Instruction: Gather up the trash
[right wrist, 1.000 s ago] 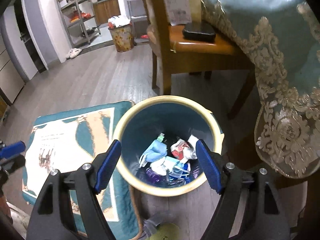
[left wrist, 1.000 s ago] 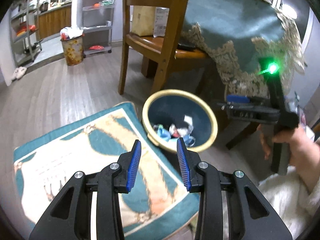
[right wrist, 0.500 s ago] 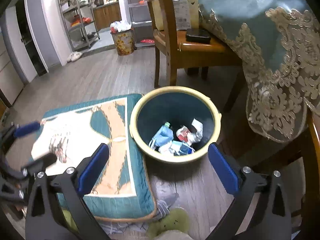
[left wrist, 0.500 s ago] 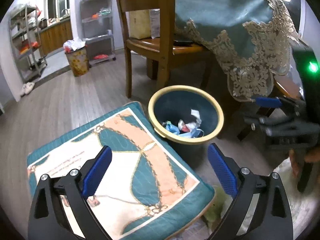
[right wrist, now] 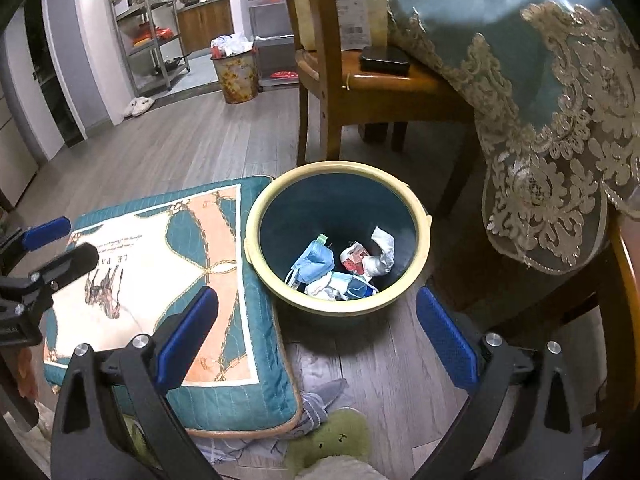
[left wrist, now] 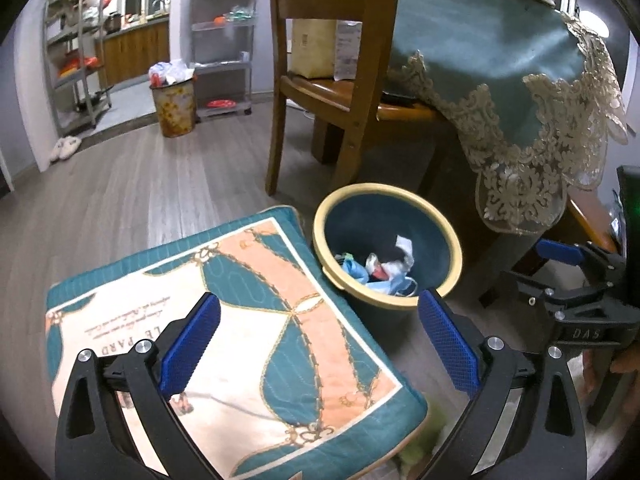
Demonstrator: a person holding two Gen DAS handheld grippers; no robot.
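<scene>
A round bin (left wrist: 386,192) (right wrist: 256,240) with a cream rim and dark teal inside stands on the wooden floor. Crumpled trash (left wrist: 380,268) (right wrist: 340,268) lies at its bottom: blue face masks, white paper, a red wrapper. My left gripper (left wrist: 318,312) hangs wide open over the cushion's corner, short of the bin, with nothing between its blue pads. The right gripper (right wrist: 317,304) is also wide open and empty, just in front of the bin. Each shows in the other's view, the right gripper (left wrist: 568,276) at the right edge, the left gripper (right wrist: 60,246) at the left edge.
A teal and peach cushion (left wrist: 240,300) (right wrist: 160,260) lies against the bin's left side. A wooden chair (left wrist: 340,92) and a table with a lace-edged cloth (left wrist: 520,100) stand behind and to the right. A green plush thing (right wrist: 328,440) lies near me; a full floral bin (left wrist: 174,108) stands far back.
Both grippers have opened from partly closed to wide. The right one drew back from over the bin, and the left view now takes in more of the cushion.
</scene>
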